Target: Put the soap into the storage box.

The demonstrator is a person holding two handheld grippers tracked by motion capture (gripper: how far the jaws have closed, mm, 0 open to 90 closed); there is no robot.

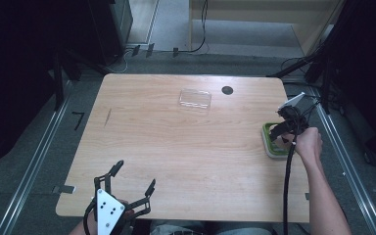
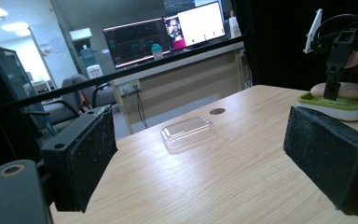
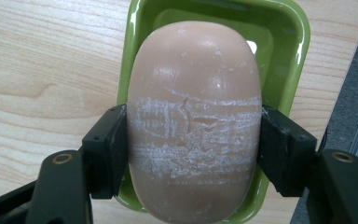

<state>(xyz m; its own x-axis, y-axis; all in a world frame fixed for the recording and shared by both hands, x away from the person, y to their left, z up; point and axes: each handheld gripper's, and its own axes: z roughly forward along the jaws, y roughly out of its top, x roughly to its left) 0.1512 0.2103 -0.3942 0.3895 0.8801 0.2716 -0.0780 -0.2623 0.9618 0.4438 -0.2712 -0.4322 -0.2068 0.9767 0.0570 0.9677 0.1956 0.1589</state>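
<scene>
Two grippers: one in each of the person's hands, both over the wooden table (image 1: 186, 147).
One soap bar: a pale pink oval soap (image 3: 193, 121), its middle scuffed white, lying in the dish at the table's right edge.
One soap dish: green inside with a white base, the soap dish (image 3: 293, 42) sits close to the right rim of the table.
One clear lid: a see-through plastic lid (image 1: 195, 98) lies flat toward the far side of the table, well apart from the dish.
One dark hole: a small round grommet (image 1: 227, 90) is set into the tabletop just beside the lid, on its right.
Right gripper: the right gripper (image 3: 193, 149) points down into the dish, its two black jaws pressed against the long sides of the soap, pinching it across the scuffed band.
Left gripper: the left gripper (image 1: 133, 183) hangs at the near edge of the table, jaws spread wide with nothing between them.
Left pads: the rough black pads (image 2: 91, 154) frame the lid and, farther off, the other hand's tool over the dish.
Between the two: bare wood lies between the left gripper and the dish.
Around the table: metal rails run along both sides on the floor; monitors (image 2: 168, 32) glow on a desk beyond the far edge.
</scene>
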